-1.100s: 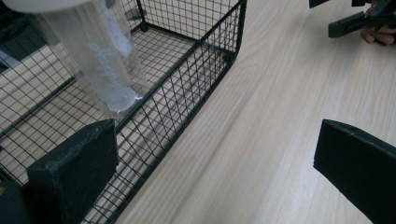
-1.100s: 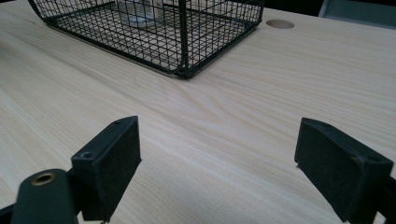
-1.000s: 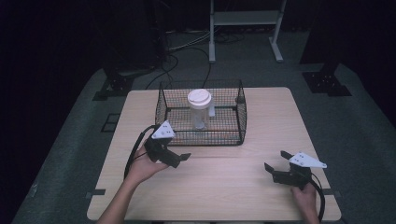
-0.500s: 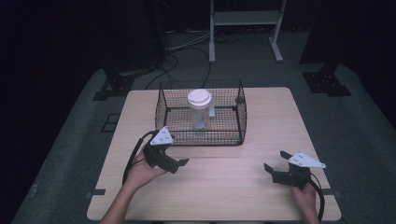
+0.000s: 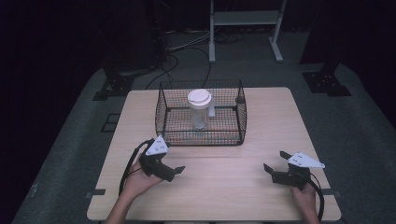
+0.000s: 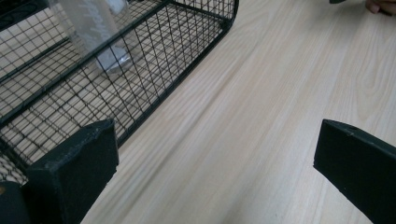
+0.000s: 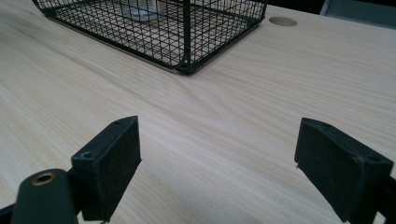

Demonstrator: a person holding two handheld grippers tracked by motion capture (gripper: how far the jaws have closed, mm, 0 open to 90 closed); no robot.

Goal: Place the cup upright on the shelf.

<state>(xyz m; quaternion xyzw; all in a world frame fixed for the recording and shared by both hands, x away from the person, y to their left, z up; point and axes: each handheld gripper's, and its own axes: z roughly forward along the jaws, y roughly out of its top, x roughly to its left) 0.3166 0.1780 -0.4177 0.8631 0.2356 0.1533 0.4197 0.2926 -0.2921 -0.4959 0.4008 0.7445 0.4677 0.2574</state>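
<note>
A black wire basket (image 5: 201,137) stands at the back middle of the wooden table (image 5: 224,186). Inside it a clear plastic jar with a white lid (image 5: 199,99) stands upright. In the left gripper view the basket (image 6: 154,70) and the jar's clear body (image 6: 88,28) lie ahead to the left. My left gripper (image 5: 173,171) rests low on the table in front of the basket's left corner, jaws wide apart and empty. My right gripper (image 5: 271,172) sits near the front right, open too, with bare wood between its fingers (image 7: 114,158). The basket's corner (image 7: 187,42) shows far ahead of it.
A round cable hole (image 7: 282,21) is cut in the table beyond the basket. A white metal stand (image 5: 245,28) and black stand bases (image 5: 116,84) are on the grey floor behind the table. Cables trail from both grippers toward the front edge.
My left gripper has drawn back from the basket's front left corner toward the person and a little lower. The right gripper has stayed where it was.
</note>
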